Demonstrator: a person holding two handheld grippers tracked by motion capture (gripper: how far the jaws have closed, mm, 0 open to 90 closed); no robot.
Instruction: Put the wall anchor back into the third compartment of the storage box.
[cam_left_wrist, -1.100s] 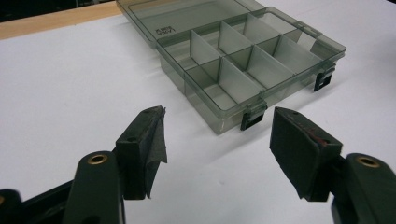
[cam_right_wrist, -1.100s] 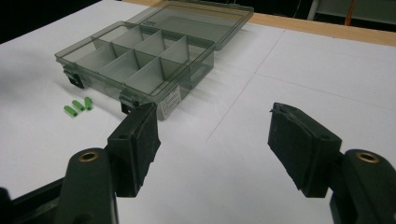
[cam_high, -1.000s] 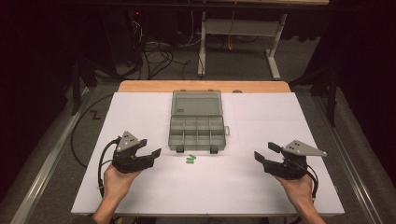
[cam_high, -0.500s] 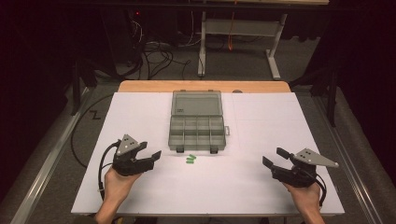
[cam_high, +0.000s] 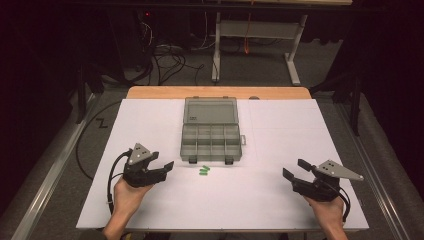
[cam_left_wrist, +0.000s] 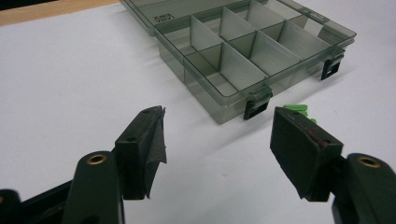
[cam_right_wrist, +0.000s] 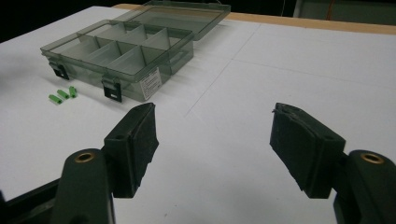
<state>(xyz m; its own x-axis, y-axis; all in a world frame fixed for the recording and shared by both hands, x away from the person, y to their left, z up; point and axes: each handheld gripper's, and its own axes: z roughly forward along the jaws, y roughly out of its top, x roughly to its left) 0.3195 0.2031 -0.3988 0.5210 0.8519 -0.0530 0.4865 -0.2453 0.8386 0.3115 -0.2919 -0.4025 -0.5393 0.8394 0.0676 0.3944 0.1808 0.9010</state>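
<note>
Left gripper (cam_high: 161, 169): jaws spread wide, holding nothing, low over the white table (cam_high: 150, 125). The left hand (cam_high: 127, 192) grips it from behind, forearm entering from the table's near edge; the jaws point right and slightly away, toward three small green cylindrical pieces (cam_high: 204, 170) lying loose on the table just beside them. In the left gripper view the pieces (cam_left_wrist: 296, 109) lie partly behind the right-hand jaw.

Right gripper (cam_high: 296, 170): jaws likewise parted and empty, held low near the table's right front by the right hand (cam_high: 324, 207), pointing left.

Just beyond the pieces sits a smoke-grey clear plastic compartment box (cam_high: 211, 142), lid open flat, latches facing them.
</note>
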